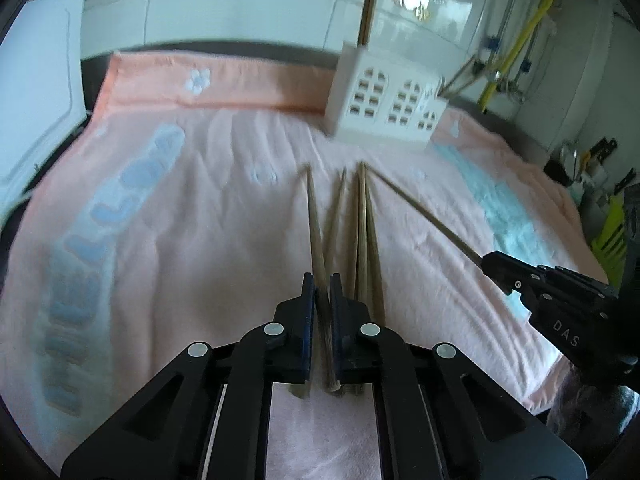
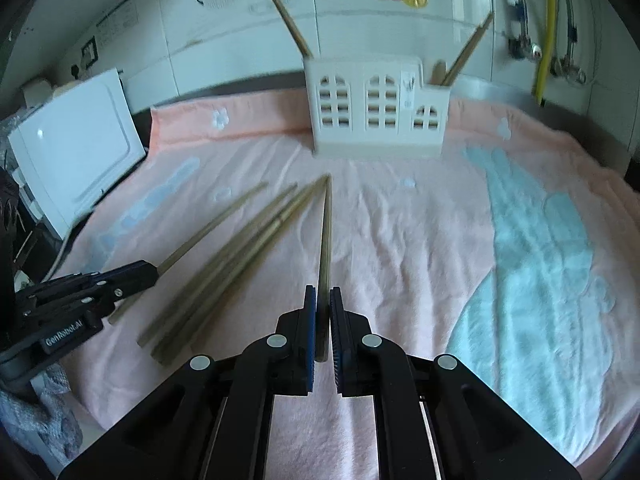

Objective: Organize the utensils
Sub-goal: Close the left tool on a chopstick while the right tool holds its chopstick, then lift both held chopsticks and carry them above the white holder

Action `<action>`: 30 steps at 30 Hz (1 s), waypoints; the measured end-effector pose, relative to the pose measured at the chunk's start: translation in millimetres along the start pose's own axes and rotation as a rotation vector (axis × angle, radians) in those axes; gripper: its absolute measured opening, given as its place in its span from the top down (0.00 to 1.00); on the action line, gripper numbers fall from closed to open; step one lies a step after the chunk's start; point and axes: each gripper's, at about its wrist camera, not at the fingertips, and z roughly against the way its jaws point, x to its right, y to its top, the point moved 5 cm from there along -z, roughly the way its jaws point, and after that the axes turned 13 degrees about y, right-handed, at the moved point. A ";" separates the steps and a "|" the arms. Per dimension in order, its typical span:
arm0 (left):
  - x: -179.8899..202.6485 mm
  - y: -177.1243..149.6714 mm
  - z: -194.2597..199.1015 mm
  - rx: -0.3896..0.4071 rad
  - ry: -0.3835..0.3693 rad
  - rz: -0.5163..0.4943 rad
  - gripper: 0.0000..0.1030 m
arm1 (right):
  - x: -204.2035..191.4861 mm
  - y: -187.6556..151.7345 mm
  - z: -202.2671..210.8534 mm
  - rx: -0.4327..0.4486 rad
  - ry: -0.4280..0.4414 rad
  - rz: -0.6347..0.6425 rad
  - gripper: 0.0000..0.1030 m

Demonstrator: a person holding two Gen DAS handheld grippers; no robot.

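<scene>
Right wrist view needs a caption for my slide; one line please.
Right hand-held gripper shut on a chopstick, loose chopsticks on the towel, holder ahead.

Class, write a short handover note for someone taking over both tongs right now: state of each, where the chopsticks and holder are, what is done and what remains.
Left tongs: shut on one chopstick, pointing toward the holder.
Right tongs: shut on another chopstick, tip also toward the holder.
Holder stands upright at the far end of the pink towel.
Done: some chopsticks already stand in the holder, at its left end and in the right compartment.
Left: drop in both held chopsticks, then the loose pile lying on the towel between the tongs.
</scene>
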 end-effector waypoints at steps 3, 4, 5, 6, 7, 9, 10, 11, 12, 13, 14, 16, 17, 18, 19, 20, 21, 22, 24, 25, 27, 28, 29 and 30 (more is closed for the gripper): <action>-3.9 17.2 13.7 0.059 -0.002 0.007 0.95 | -1.6 18.5 11.8 0.044 0.001 0.030 0.93; -4.9 22.6 17.5 0.077 -0.003 0.008 0.96 | -2.6 27.1 16.2 0.062 -0.001 0.046 0.93; -5.9 29.9 22.3 0.102 -0.007 0.009 0.96 | -3.3 34.1 19.6 0.074 0.001 0.057 0.93; -6.1 35.2 25.4 0.117 -0.012 0.009 1.00 | -3.7 39.8 22.1 0.084 0.005 0.062 0.93; -6.5 42.7 29.1 0.136 -0.019 0.010 1.00 | -4.0 50.1 25.8 0.099 0.015 0.072 0.94; -5.8 53.1 32.5 0.155 -0.033 0.011 1.00 | -3.9 62.9 29.5 0.114 0.026 0.087 0.94; -5.3 57.9 32.9 0.160 -0.041 0.011 1.00 | -4.0 72.1 31.7 0.125 0.032 0.101 0.94; -5.0 63.3 33.0 0.164 -0.045 0.013 1.00 | -3.5 81.6 33.2 0.133 0.035 0.112 0.94; -4.5 68.1 33.1 0.169 -0.051 0.014 1.00 | -2.3 88.0 34.3 0.138 0.035 0.117 0.94; -3.8 70.2 33.9 0.172 -0.055 0.009 1.00 | -0.5 96.2 35.2 0.144 0.035 0.122 0.94; -5.0 73.8 34.2 0.176 -0.056 -0.002 1.00 | 1.3 103.1 36.1 0.150 0.034 0.125 0.94; -8.7 73.9 32.8 0.164 -0.061 0.001 1.00 | 3.2 111.3 38.2 0.154 0.038 0.125 0.94; -11.6 72.7 31.8 0.147 -0.071 0.007 1.00 | 4.2 113.3 38.7 0.155 0.042 0.123 0.94; -14.6 70.0 30.6 0.133 -0.068 0.013 1.00 | 5.0 113.3 38.9 0.155 0.043 0.123 0.94; -17.4 65.9 28.8 0.117 -0.062 0.016 0.98 | 5.5 113.0 37.8 0.152 0.043 0.124 0.94; -19.2 61.7 26.2 0.105 -0.060 0.015 0.97 | 6.0 112.0 36.2 0.148 0.044 0.123 0.94; -20.1 56.2 24.0 0.091 -0.061 0.013 0.97 | 6.7 111.0 35.1 0.147 0.045 0.121 0.94; -20.3 50.0 21.2 0.074 -0.066 0.010 0.97 | 7.0 110.1 34.1 0.147 0.048 0.118 0.94; -19.1 34.1 14.1 0.031 -0.076 0.001 0.96 | 6.5 109.9 32.6 0.150 0.051 0.113 0.94; -17.0 23.4 9.9 0.005 -0.078 -0.005 0.92 | 6.3 110.3 32.4 0.153 0.052 0.112 0.94; -15.2 10.4 3.9 -0.026 -0.079 -0.009 0.82 | 5.7 113.3 32.2 0.164 0.050 0.108 0.94; -14.5 3.9 0.6 -0.040 -0.075 -0.013 0.77 | 5.3 114.9 32.1 0.168 0.049 0.108 0.94; -13.4 -3.1 -3.1 -0.053 -0.070 -0.018 0.76 | 5.1 116.4 32.0 0.172 0.048 0.108 0.94; -12.6 -8.2 -6.2 -0.066 -0.069 -0.021 0.76 | 5.3 118.8 32.1 0.179 0.046 0.109 0.94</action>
